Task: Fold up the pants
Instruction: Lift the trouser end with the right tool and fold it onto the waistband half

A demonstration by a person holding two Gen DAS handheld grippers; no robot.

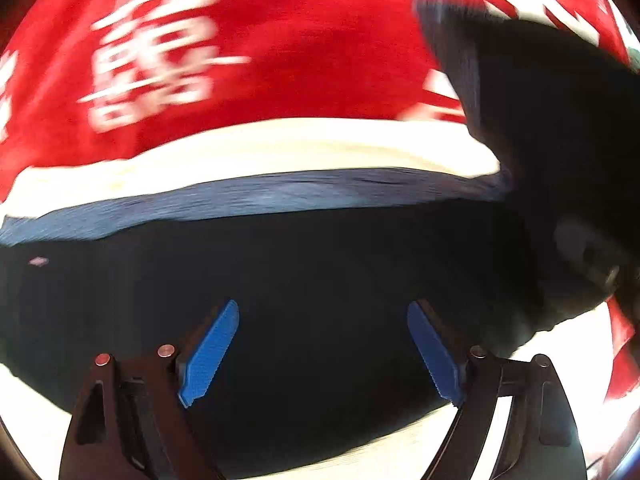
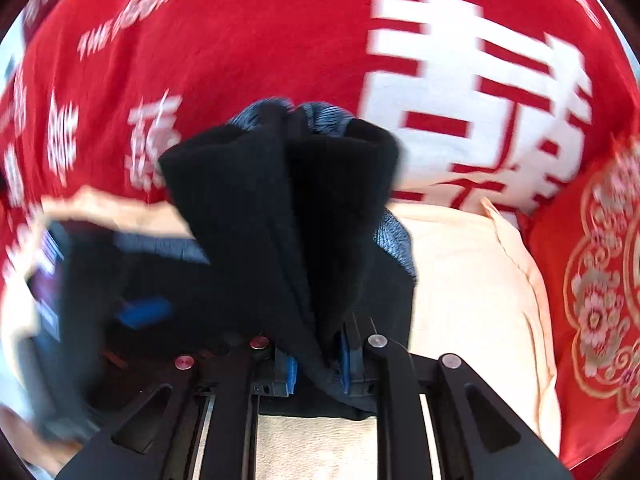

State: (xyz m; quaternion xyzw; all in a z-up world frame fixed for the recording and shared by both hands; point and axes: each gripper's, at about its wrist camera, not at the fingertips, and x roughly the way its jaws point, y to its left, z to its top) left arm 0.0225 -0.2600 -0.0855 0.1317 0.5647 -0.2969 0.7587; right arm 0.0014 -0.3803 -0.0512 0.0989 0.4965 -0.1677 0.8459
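The left hand-held gripper (image 1: 323,354) was released, its blue ridged pads (image 1: 208,356) spread wide over the dark navy fabric pants (image 1: 304,280), which filled the lower half of the left wrist frame. The right hand-held gripper (image 2: 316,364) was clenched on a bunched fold of the pants (image 2: 280,208), which rose at the centre of the right wrist frame. Behind lay a cream cloth (image 2: 472,280) and a red blanket with white characters (image 2: 280,32).
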